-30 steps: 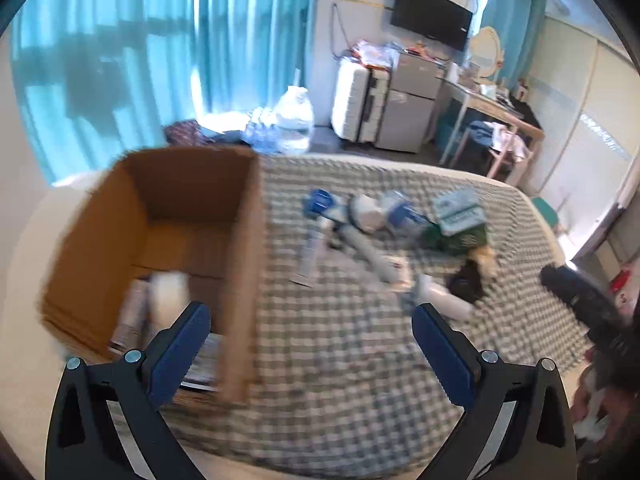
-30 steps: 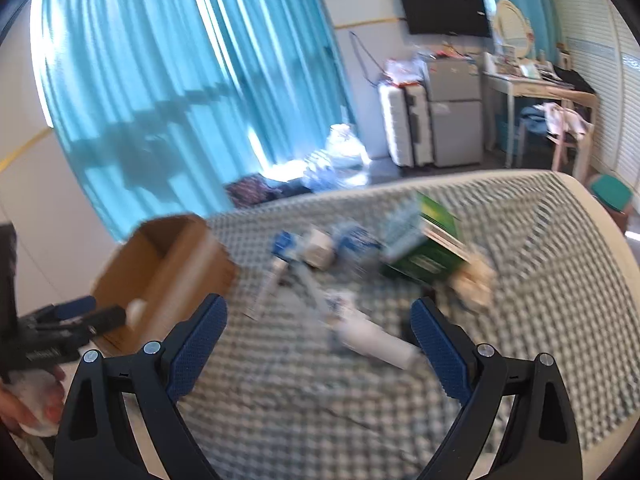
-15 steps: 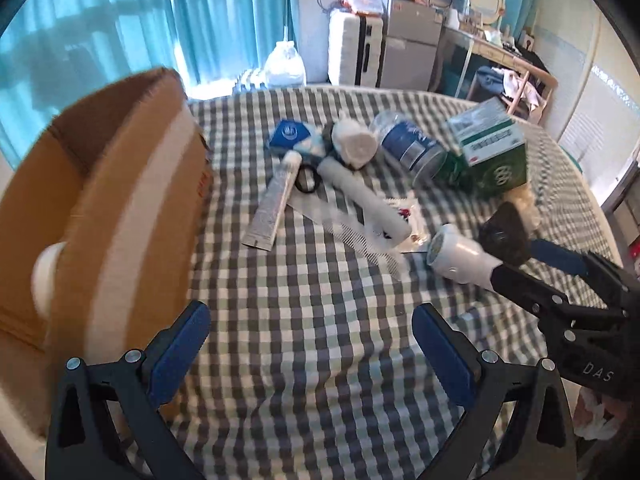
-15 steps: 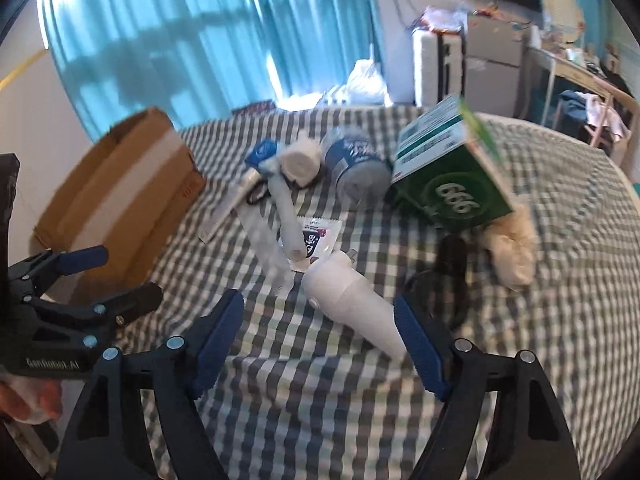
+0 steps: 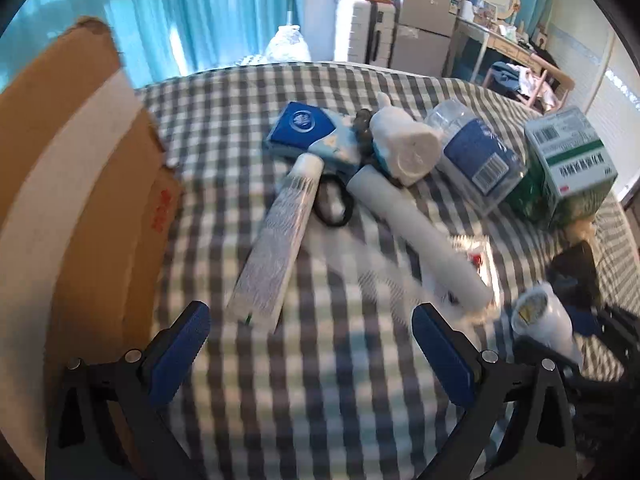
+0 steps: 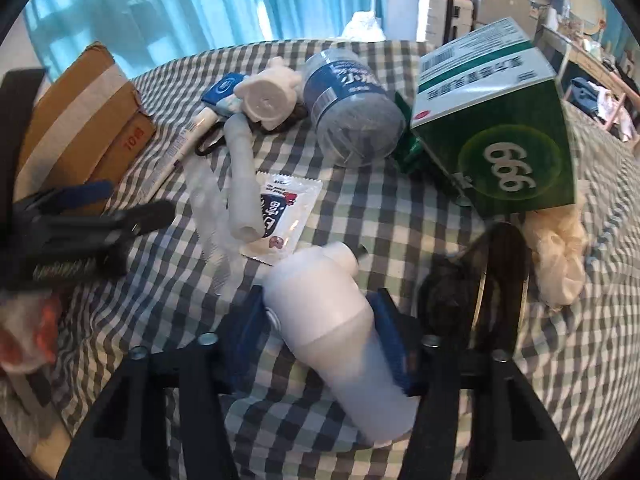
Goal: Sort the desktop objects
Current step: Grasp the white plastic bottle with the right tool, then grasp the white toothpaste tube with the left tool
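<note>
The right gripper (image 6: pixel 320 340) has its blue fingers pressed against both sides of a white bottle (image 6: pixel 332 320) lying on the checked cloth (image 6: pixel 400 216), neck pointing to twelve o'clock. Just past the neck lies a flat sachet (image 6: pixel 286 210), with a white tube (image 6: pixel 244 184) resting across it toward eleven o'clock. The left gripper (image 5: pixel 310 340) hangs spread wide over the cloth, nothing between its fingers; a long toothpaste tube (image 5: pixel 276 240) lies just ahead at twelve. The cardboard box (image 5: pixel 72 184) stands at nine o'clock. Farther off, at one to two o'clock, a blue-labelled clear bottle (image 5: pixel 476 160) lies beside a green carton (image 5: pixel 572 160).
</note>
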`<state>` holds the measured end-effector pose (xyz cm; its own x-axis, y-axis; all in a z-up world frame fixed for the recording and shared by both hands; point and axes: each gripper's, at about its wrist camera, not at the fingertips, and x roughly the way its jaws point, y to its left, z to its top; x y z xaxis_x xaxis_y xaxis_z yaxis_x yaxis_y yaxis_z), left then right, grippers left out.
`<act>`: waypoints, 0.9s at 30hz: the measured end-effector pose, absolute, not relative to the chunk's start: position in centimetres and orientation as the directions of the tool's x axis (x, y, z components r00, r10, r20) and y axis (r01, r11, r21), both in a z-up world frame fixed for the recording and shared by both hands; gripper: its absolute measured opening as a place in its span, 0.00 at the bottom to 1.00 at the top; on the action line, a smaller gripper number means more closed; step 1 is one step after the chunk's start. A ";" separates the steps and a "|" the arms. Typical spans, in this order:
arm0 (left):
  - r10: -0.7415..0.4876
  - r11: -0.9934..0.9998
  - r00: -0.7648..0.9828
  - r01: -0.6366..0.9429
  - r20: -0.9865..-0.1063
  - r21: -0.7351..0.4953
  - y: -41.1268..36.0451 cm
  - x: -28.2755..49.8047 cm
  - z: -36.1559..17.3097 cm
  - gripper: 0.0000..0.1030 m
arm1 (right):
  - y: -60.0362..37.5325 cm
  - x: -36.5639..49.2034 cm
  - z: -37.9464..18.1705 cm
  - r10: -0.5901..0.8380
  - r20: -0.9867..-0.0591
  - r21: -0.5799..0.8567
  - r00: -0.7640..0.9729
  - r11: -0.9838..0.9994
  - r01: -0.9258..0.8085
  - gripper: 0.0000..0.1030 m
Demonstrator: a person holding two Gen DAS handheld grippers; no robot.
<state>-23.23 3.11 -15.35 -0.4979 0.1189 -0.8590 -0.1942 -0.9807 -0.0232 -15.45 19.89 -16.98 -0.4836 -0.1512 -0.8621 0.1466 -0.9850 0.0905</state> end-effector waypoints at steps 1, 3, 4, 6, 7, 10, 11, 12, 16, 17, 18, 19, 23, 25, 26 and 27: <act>0.119 -0.980 -0.494 -0.199 -0.861 -0.021 3.2 -23.7 -15.5 1.00 | 20.1 -15.2 -16.7 -0.148 -0.859 0.095 -0.490 -0.987 0.132 0.51; 0.104 -0.978 -0.490 -0.211 -0.865 0.002 3.5 -24.7 -15.9 1.00 | 21.1 -14.7 -16.2 -0.181 -0.843 0.149 -0.507 -0.983 0.103 0.51; 0.107 -0.975 -0.490 -0.220 -0.865 0.004 3.5 -25.2 -16.1 1.00 | 21.6 -14.5 -15.9 -0.201 -0.832 0.183 -0.517 -0.979 0.087 0.51; 0.101 -0.975 -0.489 -0.223 -0.866 0.012 3.4 -25.9 -16.4 1.00 | 22.3 -14.3 -15.6 -0.244 -0.826 0.238 -0.507 -0.968 0.079 0.51; 0.100 -0.974 -0.492 -0.224 -0.865 0.014 3.2 -26.3 -16.6 0.98 | 22.6 -14.1 -15.6 -0.238 -0.825 0.237 -0.513 -0.969 0.069 0.51; 0.124 -0.977 -0.482 -0.212 -0.867 -0.022 2.0 -26.9 -16.5 0.80 | 22.5 -14.1 -15.8 -0.223 -0.837 0.219 -0.499 -0.973 0.068 0.51; 0.142 -0.980 -0.477 -0.193 -0.867 -0.054 1.0 -27.1 -16.4 0.69 | 22.5 -14.1 -15.8 -0.228 -0.837 0.224 -0.498 -0.972 0.069 0.51; 0.150 -0.983 -0.476 -0.167 -0.866 -0.078 0.1 -27.2 -16.3 0.64 | 22.3 -14.2 -15.9 -0.245 -0.836 0.239 -0.491 -0.968 0.075 0.51; 0.139 -0.985 -0.469 -0.156 -0.872 -0.073 -1.0 -27.0 -16.4 0.44 | 22.2 -14.0 -15.7 -0.253 -0.832 0.248 -0.494 -0.966 0.077 0.51; 0.138 -0.984 -0.470 -0.168 -0.872 -0.066 -0.9 -26.8 -16.3 0.35 | 22.2 -14.0 -15.7 -0.251 -0.832 0.246 -0.494 -0.966 0.075 0.51; 0.138 -0.982 -0.465 -0.177 -0.875 -0.062 -0.8 -26.5 -16.3 0.33 | 22.2 -13.9 -15.6 -0.253 -0.832 0.249 -0.493 -0.966 0.076 0.51; 0.136 -0.982 -0.459 -0.182 -0.878 -0.057 -0.8 -26.3 -16.4 0.31 | 22.1 -13.9 -15.5 -0.250 -0.829 0.248 -0.500 -0.966 0.072 0.51; 0.157 -0.976 -0.443 -0.207 -0.883 -0.069 -0.8 -24.5 -15.9 0.28 | 22.1 -13.9 -15.1 -0.264 -0.821 0.270 -0.506 -0.961 0.063 0.51; 0.162 -0.972 -0.442 -0.228 -0.882 -0.064 -0.5 -23.2 -15.4 0.28 | 22.2 -13.6 -14.8 -0.282 -0.813 0.296 -0.509 -0.954 0.055 0.51; 0.165 -0.970 -0.444 -0.233 -0.881 -0.064 -0.4 -22.7 -15.2 0.28 | 22.2 -13.4 -14.6 -0.277 -0.813 0.295 -0.513 -0.954 0.048 0.51; 0.177 -0.967 -0.441 -0.246 -0.880 -0.071 -0.3 -21.8 -14.9 0.28 | 22.0 -13.2 -14.5 -0.272 -0.818 0.288 -0.507 -0.956 0.049 0.51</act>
<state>-21.80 -0.32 -14.85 -0.4406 0.1768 -0.8801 -0.2459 -0.9667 -0.0711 -13.23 22.00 -14.51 -0.5073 -0.2723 -0.8176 0.0495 -0.9564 0.2878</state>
